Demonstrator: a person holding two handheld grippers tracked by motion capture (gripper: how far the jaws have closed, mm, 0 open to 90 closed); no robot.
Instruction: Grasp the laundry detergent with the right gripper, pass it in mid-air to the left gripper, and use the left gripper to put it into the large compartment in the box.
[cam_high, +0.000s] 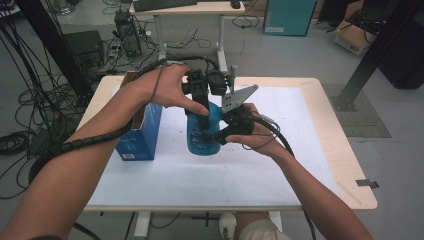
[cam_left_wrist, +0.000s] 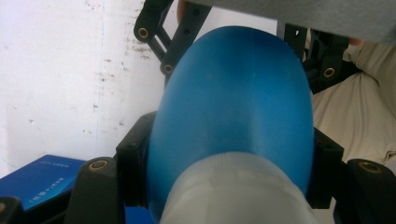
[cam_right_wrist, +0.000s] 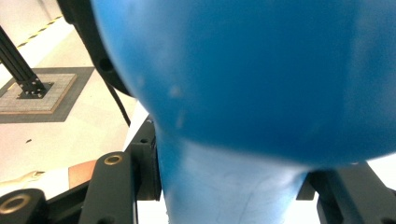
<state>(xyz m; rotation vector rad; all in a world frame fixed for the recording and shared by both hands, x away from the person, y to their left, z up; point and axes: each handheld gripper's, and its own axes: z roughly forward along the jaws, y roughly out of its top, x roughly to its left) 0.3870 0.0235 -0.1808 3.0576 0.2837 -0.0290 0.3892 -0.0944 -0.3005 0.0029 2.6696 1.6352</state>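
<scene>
Two hand-held grippers clamp one blue bottle (cam_high: 202, 132) at mid-bench (cam_high: 300, 150): the left hand-held gripper (cam_high: 204, 120) is closed on its upper part near the pale cap (cam_left_wrist: 233, 191), the right hand-held gripper (cam_high: 223, 136) on a narrow waist. The bottle is glossy, rounded and translucent blue. Hands and jaws hide most of it from above; a blue box (cam_high: 142, 135) stands just beside it.

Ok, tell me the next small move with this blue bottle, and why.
Probably twist the cap off: the left gripper is clamped on the pale cap of the blue bottle, and the right gripper is clamped on its body above the table, beside the blue box.
</scene>
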